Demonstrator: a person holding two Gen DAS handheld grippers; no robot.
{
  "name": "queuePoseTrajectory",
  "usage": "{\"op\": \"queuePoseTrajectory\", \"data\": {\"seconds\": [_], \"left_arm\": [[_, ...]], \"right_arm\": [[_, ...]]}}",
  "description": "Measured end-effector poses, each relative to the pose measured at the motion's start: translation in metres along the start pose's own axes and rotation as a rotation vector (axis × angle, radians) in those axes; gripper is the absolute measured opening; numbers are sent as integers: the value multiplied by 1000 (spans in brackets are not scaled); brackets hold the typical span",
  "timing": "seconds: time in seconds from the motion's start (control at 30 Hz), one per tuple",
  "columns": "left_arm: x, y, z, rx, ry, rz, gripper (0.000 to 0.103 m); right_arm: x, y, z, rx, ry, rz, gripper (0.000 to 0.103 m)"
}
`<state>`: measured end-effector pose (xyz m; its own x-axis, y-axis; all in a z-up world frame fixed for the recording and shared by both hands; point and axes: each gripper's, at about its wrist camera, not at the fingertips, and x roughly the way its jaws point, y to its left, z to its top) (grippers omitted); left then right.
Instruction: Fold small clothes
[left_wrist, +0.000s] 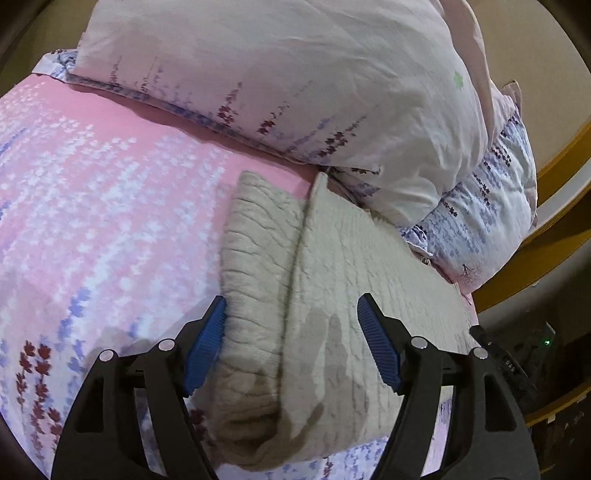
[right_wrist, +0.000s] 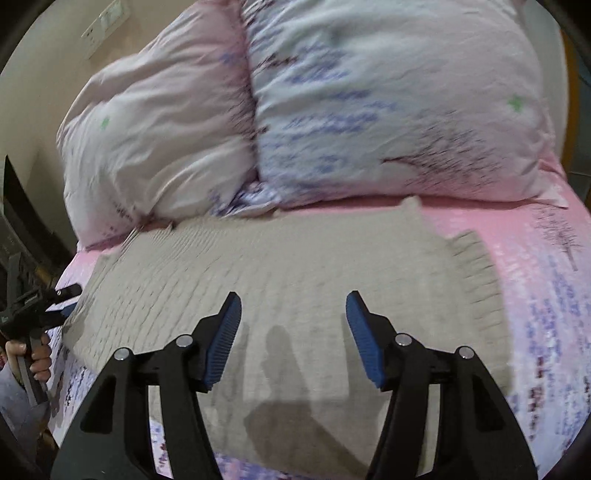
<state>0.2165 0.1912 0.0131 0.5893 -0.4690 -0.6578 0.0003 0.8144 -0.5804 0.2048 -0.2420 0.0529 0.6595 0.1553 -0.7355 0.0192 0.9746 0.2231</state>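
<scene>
Your left gripper (left_wrist: 291, 314) hangs with its blue pads spread, straddling the fold ridge of the beige knit garment (left_wrist: 332, 280); the pads grip nothing. Your right gripper (right_wrist: 293, 314) is likewise spread above the garment's flat panel, clear of the cloth. The garment lies on the pink floral bedsheet (left_wrist: 110, 192), one side folded over, its far edge just beside two pillows (right_wrist: 388, 110) stacked at the head of the bed. At the left edge of the right wrist view, your hand (right_wrist: 35, 356) grasps the other tool's handle. No container appears in either view.
</scene>
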Motion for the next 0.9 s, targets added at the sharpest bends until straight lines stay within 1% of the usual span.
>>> {"op": "queuePoseTrajectory", "data": {"seconds": [0.1, 0.17, 0.23, 0.3, 0.4, 0.57, 0.6, 0.63, 0.7, 0.73, 0.8, 0.9], "left_arm": [[4, -6, 0, 19, -5, 27, 72], [5, -5, 0, 2, -14, 37, 64], [7, -2, 0, -27, -18, 42, 46], [9, 0, -1, -36, -17, 44, 40], [11, -5, -1, -15, -12, 75, 40], [18, -22, -2, 59, 6, 161, 40], [20, -24, -2, 65, 10, 169, 36], [23, -25, -2, 63, 32, 155, 25], [25, -29, -3, 55, 37, 152, 22], [25, -31, -2, 50, 35, 138, 21], [20, -38, 1, 27, 20, 79, 21], [11, -59, 7, 33, -5, 4, 20]], "right_arm": [[9, 14, -3, -50, 26, -16, 59], [17, 22, -5, -81, 50, -47, 62], [25, 27, -8, -105, 71, -81, 67], [27, 31, -12, -130, 67, -95, 72], [30, 37, -12, -152, 67, -116, 74], [29, 34, -11, -138, 66, -101, 74], [28, 34, -11, -138, 66, -100, 74], [28, 34, -11, -137, 66, -99, 74], [27, 33, -11, -133, 67, -91, 74], [26, 33, -11, -130, 68, -84, 74], [21, 32, -11, -125, 68, -69, 74], [12, 29, -13, -108, 59, -41, 74]]}}
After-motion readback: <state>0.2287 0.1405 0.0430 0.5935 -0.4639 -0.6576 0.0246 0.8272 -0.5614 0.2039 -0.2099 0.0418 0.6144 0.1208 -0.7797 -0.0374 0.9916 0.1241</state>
